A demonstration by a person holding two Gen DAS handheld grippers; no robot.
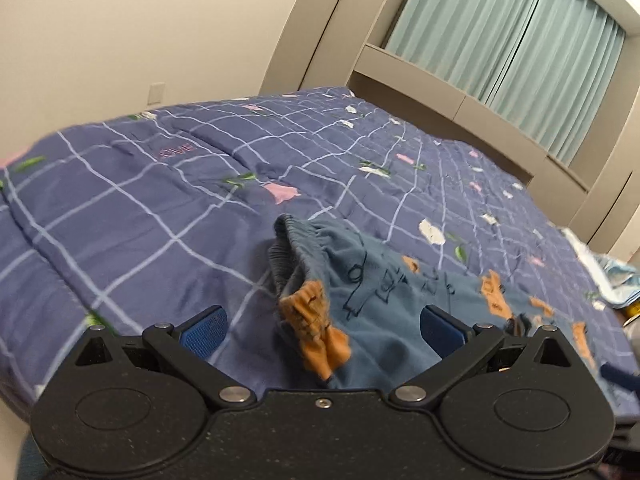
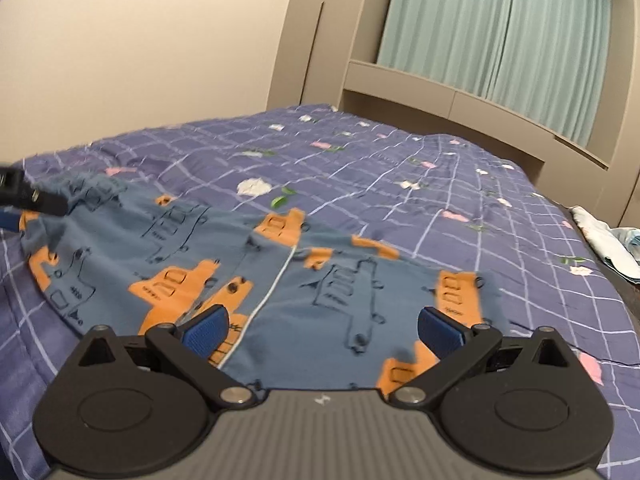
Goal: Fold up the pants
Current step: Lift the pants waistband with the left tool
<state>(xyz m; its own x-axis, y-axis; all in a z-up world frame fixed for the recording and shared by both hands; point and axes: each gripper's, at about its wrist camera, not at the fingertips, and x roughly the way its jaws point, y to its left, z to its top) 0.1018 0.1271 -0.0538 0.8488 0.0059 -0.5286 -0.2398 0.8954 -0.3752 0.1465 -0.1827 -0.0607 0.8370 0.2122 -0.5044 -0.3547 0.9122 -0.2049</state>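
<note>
My left gripper (image 1: 322, 330) and my right gripper (image 2: 322, 330) both hang low over a bed covered by a purple quilt with a pale grid and small flower prints (image 1: 160, 208); each has its blue-padded fingers (image 2: 208, 330) spread wide, pinching nothing. The task's thing, a pair of blue cotton pants printed with orange and outlined vehicles (image 2: 224, 264), lies spread across the near edge of the bed, mostly flat under my right gripper, while its gathered elastic waistband (image 1: 286, 256) stands bunched and partly turned over just ahead of my left fingers. In the right wrist view my left gripper shows as a dark shape at the far left, touching or just above the waist end; I cannot tell which. Judged from this layout, no fold is yet made. Risks: closing on the crumpled waistband could catch only one layer, so the fold would drag unevenly; a pinch taken too deep could also seize the quilt beneath and lift it with the cloth; uneven lifting by the two grippers would skew the legs. A pale bundle of cloth (image 2: 608, 242) lies at the bed's right edge, well apart.
</note>
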